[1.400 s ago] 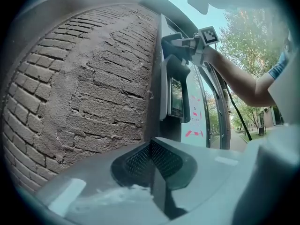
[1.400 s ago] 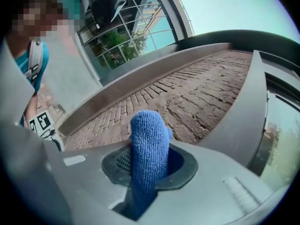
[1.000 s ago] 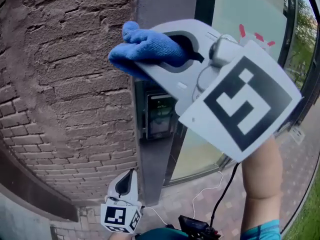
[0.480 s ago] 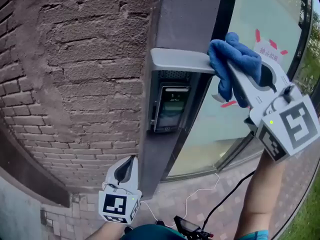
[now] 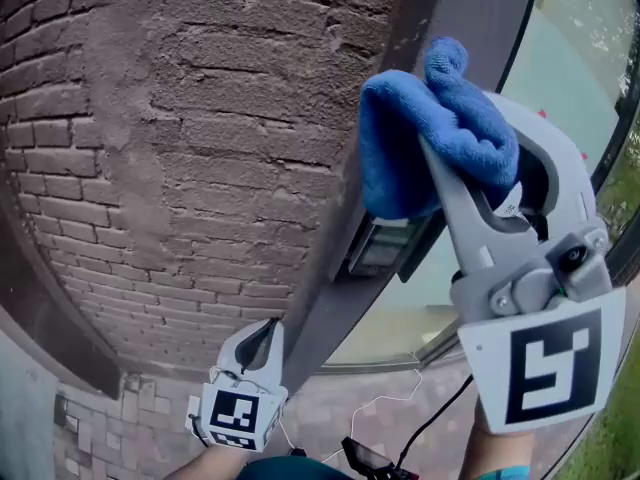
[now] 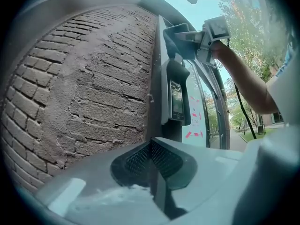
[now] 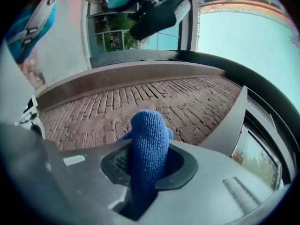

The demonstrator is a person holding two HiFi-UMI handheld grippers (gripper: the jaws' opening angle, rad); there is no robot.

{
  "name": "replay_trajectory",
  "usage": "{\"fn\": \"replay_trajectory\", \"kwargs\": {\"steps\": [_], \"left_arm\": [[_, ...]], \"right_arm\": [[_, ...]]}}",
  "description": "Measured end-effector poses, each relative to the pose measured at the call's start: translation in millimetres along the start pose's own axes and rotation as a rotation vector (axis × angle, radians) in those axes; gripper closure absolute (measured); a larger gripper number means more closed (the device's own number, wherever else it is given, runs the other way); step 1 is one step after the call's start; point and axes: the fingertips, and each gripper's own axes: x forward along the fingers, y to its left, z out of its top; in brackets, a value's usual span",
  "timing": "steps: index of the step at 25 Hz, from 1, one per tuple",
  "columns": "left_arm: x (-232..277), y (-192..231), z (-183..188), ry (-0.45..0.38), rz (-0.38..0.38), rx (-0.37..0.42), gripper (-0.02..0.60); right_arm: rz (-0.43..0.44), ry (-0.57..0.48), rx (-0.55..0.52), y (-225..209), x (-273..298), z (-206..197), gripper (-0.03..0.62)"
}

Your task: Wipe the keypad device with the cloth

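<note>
Cloth (image 7: 149, 149), blue and nubbly, stands up pinched between the right gripper's (image 5: 440, 183) jaws, which are closed tight on its lower fold; the bunched free end rises above the tips. In the head view that bunch (image 5: 430, 138) sits at upper centre-right of the frame and lies over the upper part of the keypad device (image 5: 383, 248), whose lower end shows just beneath it. The left gripper view places the device (image 6: 177, 97) at centre frame, mounted on a dark grey post (image 6: 157, 78), with the cloth pressed against the device's top.

Left gripper (image 6: 151, 146) has its jaws shut together with nothing between them; it hangs low at the bottom centre of the head view (image 5: 262, 338), well apart from the device and just beside the post's lower run.

A brick wall (image 5: 190, 168) fills the left of the frame, and a glass pane (image 5: 570, 88) lies to the right of the post.
</note>
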Motion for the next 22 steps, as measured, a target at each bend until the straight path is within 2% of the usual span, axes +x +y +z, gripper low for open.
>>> {"fn": "replay_trajectory", "kwargs": {"steps": [2,4,6,9,10,12,18,22], "left_arm": [[-9,12,1,-0.010,0.012,-0.020,0.591],[-18,22,0,-0.013,0.017,-0.032,0.591],[-24,29,-3,-0.007,0.010,-0.034,0.591],[-26,31,-8,0.005,-0.010,-0.036,0.591],[-26,31,-9,0.008,-0.016,-0.036,0.591],[-26,29,-11,0.017,-0.029,-0.034,0.591],[-26,19,-14,0.038,-0.053,-0.028,0.591],[-27,15,-18,0.054,-0.054,-0.021,0.591]], "right_arm": [[-0.009,0.071,-0.066,10,25,-5,0.525],[-0.029,0.250,-0.181,28,40,-30,0.525],[-0.061,0.367,-0.363,50,46,-45,0.525],[-0.073,0.437,-0.679,96,53,-59,0.526],[-0.055,0.450,-0.736,109,53,-63,0.526],[0.004,0.463,-0.747,131,50,-70,0.526],[0.257,0.505,-0.637,201,30,-111,0.527],[0.416,0.498,-0.538,242,5,-118,0.527]]}}
